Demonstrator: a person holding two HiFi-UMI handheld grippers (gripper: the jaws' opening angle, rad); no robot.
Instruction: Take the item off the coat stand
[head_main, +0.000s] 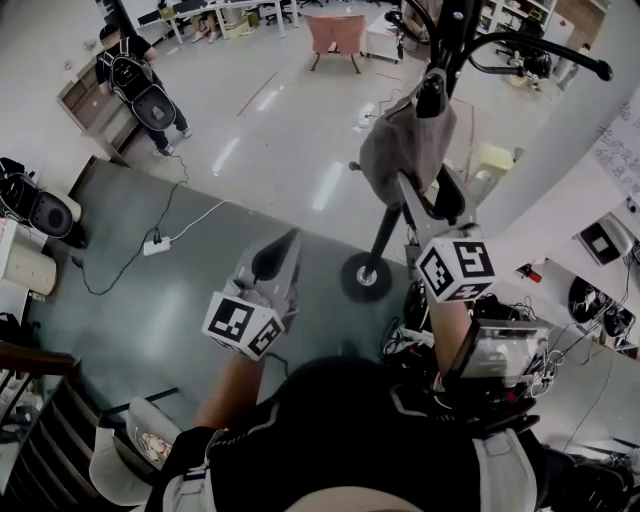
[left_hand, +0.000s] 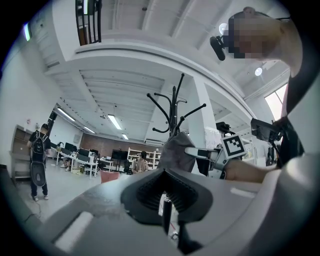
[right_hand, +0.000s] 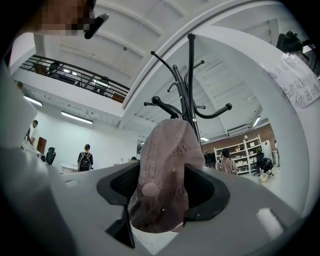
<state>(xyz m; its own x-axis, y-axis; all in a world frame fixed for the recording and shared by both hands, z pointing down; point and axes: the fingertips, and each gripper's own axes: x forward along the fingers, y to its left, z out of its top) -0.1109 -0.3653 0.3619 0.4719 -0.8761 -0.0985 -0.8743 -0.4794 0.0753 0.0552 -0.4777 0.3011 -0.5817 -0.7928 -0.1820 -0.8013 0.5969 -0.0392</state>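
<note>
A grey-brown cap (head_main: 405, 140) hangs on a hook of the black coat stand (head_main: 385, 225), whose round base (head_main: 365, 277) rests on the floor. In the right gripper view the cap (right_hand: 167, 170) fills the gap between the jaws of my right gripper (right_hand: 162, 192), which stand wide apart; I see no squeeze on the cloth. From above, my right gripper (head_main: 428, 185) reaches up to the cap's lower edge. My left gripper (head_main: 275, 255) hangs lower and to the left, open, with nothing in it (left_hand: 167, 197). Its view shows the cap (left_hand: 176, 150) and the stand (left_hand: 175, 105) ahead.
A person with a backpack (head_main: 140, 85) stands at the far left. A pink chair (head_main: 335, 35) sits at the back. A power strip with its cable (head_main: 157, 244) lies on the floor at left. Cluttered equipment (head_main: 500, 350) crowds the right side near a white pillar.
</note>
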